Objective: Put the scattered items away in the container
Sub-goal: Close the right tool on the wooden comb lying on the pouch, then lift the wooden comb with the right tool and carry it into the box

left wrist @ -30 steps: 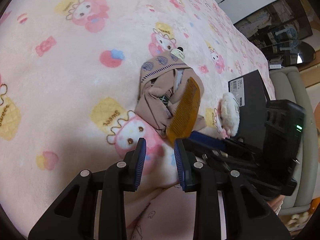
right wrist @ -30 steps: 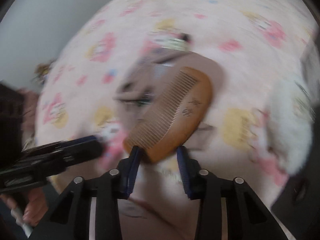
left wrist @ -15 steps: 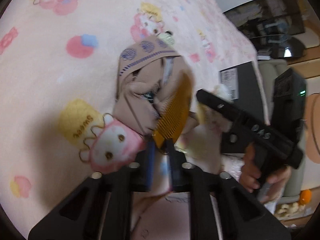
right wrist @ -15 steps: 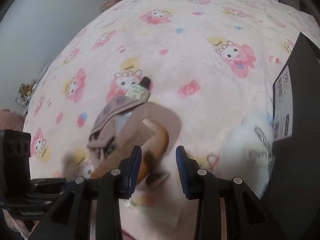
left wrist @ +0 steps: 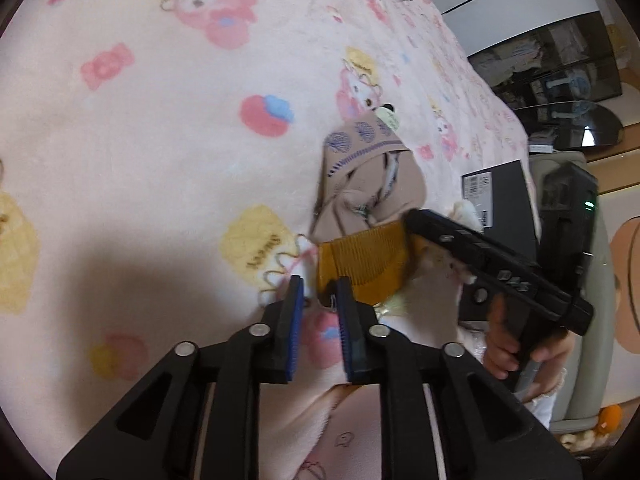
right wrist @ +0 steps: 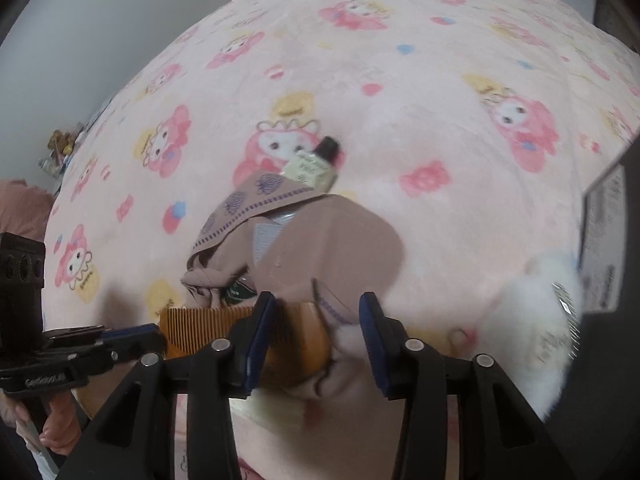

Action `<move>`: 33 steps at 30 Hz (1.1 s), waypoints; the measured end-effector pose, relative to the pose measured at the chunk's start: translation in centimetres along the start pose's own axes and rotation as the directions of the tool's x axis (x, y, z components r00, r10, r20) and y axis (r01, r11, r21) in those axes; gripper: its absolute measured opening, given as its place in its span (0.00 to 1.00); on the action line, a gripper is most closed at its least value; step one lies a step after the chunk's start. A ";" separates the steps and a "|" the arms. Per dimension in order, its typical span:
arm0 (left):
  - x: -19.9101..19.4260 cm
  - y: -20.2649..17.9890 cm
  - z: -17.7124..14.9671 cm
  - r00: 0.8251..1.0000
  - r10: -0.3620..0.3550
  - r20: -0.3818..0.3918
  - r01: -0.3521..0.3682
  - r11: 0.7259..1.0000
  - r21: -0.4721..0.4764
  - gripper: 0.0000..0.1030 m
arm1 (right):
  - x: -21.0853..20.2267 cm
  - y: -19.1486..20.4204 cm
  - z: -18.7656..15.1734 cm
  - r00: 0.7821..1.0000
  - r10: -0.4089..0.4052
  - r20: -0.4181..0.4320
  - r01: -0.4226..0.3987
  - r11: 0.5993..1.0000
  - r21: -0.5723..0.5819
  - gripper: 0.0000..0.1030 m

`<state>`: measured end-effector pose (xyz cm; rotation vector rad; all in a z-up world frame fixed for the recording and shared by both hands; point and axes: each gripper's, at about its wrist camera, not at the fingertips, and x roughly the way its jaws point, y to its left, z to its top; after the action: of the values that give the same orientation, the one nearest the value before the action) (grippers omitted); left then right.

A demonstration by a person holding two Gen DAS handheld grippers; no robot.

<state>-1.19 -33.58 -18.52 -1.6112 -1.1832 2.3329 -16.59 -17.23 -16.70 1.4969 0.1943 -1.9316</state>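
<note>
i see nothing boxed yet. comb point(left wrist: 362, 258) lies on bed point(left wrist: 160, 160) at frame centre; sock, bottle, puff still out. left claw point(left wrist: 318, 292) opening, empty; right claw point(right wrist: 314, 316) opening, holding nothing.

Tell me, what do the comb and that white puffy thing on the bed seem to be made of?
Comb: probably wood, possibly bamboo or plastic. Amber-brown, smooth, faintly glossy, with fine straight-cut teeth. White puffy thing: looks like plush or fleece, matte, with a fuzzy, soft outline; too blurred to tell more.
</note>
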 end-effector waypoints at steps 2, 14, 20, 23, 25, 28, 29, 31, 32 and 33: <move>0.6 0.0 0.1 1.000 0.000 -0.003 0.000 1.000 -0.010 0.23 | 0.9 0.3 -0.2 0.999 -0.014 -0.036 0.013 1.000 -0.013 0.38; -1.5 -3.0 -1.3 0.996 0.071 0.054 -0.072 0.997 0.021 0.23 | -2.6 0.5 -3.6 0.990 0.134 -0.036 -0.134 0.991 0.010 0.36; -5.0 -9.2 -2.2 0.991 0.043 0.129 -0.060 0.990 0.130 0.23 | -9.9 0.5 -5.3 0.985 0.134 0.104 -0.135 0.991 0.008 0.36; -6.0 -14.0 -2.4 0.989 0.016 0.148 -0.049 0.974 0.220 0.23 | -14.5 -0.9 -6.2 0.973 0.128 0.189 -0.135 0.991 0.022 0.36; -6.1 -16.8 -2.5 0.989 0.000 0.147 -0.042 0.959 0.282 0.23 | -17.4 -2.4 -7.0 0.964 0.116 0.240 -0.130 0.991 0.042 0.36; -4.9 -22.4 -2.9 0.991 -0.038 0.131 -0.014 0.926 0.377 0.23 | -21.7 -5.6 -8.4 0.949 0.073 0.306 -0.103 0.991 0.082 0.36; -4.1 -24.4 -3.0 0.991 -0.052 0.122 -0.002 0.916 0.402 0.23 | -22.7 -6.5 -8.7 0.945 0.052 0.323 -0.086 0.992 0.094 0.36; -2.3 -28.2 -3.2 0.992 -0.081 0.097 0.029 0.891 0.453 0.23 | -25.2 -9.0 -9.6 0.935 -0.006 0.355 -0.041 0.991 0.125 0.36; -0.9 -30.2 -3.3 0.992 -0.100 0.080 0.050 0.877 0.479 0.23 | -26.3 -10.6 -10.1 0.930 -0.040 0.364 -0.015 0.989 0.147 0.36; 0.2 -31.8 -3.5 0.992 -0.114 0.061 0.070 0.870 0.488 0.23 | -27.2 -12.0 -10.5 0.927 -0.067 0.370 0.005 0.986 0.167 0.36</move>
<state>-9.61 -9.25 0.51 -1.2575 -0.5865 2.3985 -12.20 8.44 1.05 1.1956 -0.1109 -2.2659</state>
